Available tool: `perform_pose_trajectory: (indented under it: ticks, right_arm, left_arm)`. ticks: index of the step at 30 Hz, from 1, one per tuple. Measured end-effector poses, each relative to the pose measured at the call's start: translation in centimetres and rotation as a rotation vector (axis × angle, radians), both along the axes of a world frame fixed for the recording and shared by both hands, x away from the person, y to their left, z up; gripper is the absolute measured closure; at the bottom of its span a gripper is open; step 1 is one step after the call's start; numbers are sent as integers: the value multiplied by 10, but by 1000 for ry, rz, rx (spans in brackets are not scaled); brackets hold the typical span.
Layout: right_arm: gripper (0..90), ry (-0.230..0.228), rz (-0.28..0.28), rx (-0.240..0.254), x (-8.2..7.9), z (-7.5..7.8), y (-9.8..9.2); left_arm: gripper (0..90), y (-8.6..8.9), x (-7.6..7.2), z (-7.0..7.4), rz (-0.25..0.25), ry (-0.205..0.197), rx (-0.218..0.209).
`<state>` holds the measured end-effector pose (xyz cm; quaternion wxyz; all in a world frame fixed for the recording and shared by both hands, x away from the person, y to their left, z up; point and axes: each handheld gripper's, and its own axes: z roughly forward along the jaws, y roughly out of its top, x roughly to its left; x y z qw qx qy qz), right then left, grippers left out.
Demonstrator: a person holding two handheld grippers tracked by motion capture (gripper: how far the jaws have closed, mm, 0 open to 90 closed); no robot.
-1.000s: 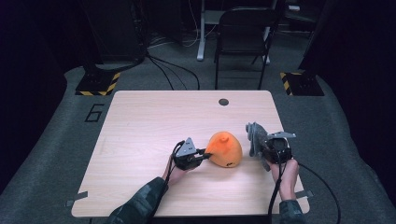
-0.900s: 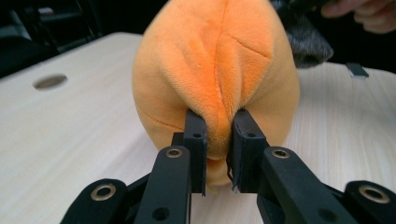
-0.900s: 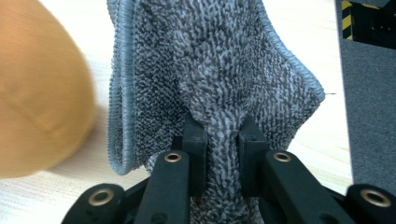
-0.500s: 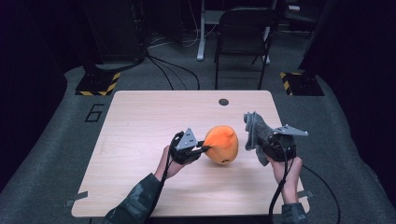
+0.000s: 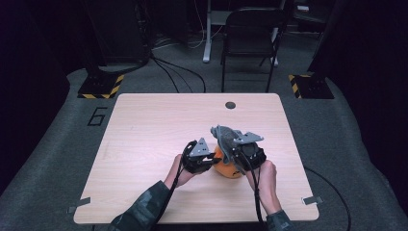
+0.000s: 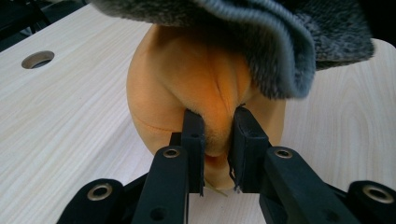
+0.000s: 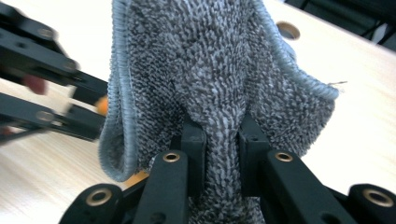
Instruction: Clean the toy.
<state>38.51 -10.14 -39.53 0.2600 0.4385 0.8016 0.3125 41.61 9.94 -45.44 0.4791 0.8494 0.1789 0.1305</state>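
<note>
Left gripper pinches a fold of the soft orange plush sitting near the table's front edge; right gripper clamps a grey terry cloth draped over it. Floor marking "6".

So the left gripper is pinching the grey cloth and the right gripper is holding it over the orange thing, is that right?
Not quite. The left gripper is pinching the orange object, not the grey cloth, as the left gripper view shows. The right gripper does hold the cloth over it.
</note>
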Motion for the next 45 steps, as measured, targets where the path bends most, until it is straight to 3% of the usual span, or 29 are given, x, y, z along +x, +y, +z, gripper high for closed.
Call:
perform_pose_trajectory:
  ticks: [2,4,8,10,14,16,18,19,20,22,25,31,33,36,38,40,41,42,45]
  right_arm:
    - [768,-1,-27,3,3,-2,-10]
    - [768,-2,-79,-11,6,-6,-19]
    - [765,16,-126,-2,11,-12,-41]
    - [765,-2,-108,30,5,-1,-42]
    - [762,-47,-5,119,-11,23,-26]
    - [760,-48,55,82,-15,21,-7]
    - [760,-26,44,47,-14,13,4]
    - [760,-18,35,18,-11,7,5]
    - [762,-11,24,-6,-7,1,4]
    - [764,5,5,25,1,-7,-8]
    - [764,6,-36,20,4,-8,-18]
    - [763,13,-118,-29,13,-19,-35]
    - [763,18,-120,0,11,-15,-37]
    - [762,-2,-64,52,3,0,-34]
    - [763,-4,4,107,-5,11,-22]
    - [762,6,59,119,-10,13,-8]
    - [762,22,84,109,-12,11,0]
    - [762,32,82,68,-12,6,9]
    - [765,34,69,39,-5,-5,8]
  left_arm:
    - [772,1,0,0,-3,14,-8]
    - [771,2,1,-1,-1,7,-9]
    - [770,1,0,0,-3,-4,-21]
    - [771,2,-2,3,-4,-13,-29]
    - [771,4,-5,8,-5,-35,-49]
    - [771,3,-7,10,-12,-35,-45]
    - [772,2,-7,8,-14,-47,-7]
    - [772,1,-7,6,-12,-42,-9]
    - [773,2,-6,5,-13,-30,-21]
    - [774,1,-5,4,-13,-25,-25]
    - [774,0,-5,4,-15,-25,-29]
    - [775,-1,-6,2,-16,-24,-37]
    - [775,-1,-6,2,-14,-25,-34]
    - [775,0,-5,2,-16,-17,-38]
    - [775,-1,-6,1,-17,-24,-38]
    - [775,-2,-7,1,-21,-26,-40]
    - [775,-2,-8,1,-18,-28,-29]
    - [776,-2,-8,1,-19,-30,-25]
    - [777,-3,-6,-3,-21,-30,-17]
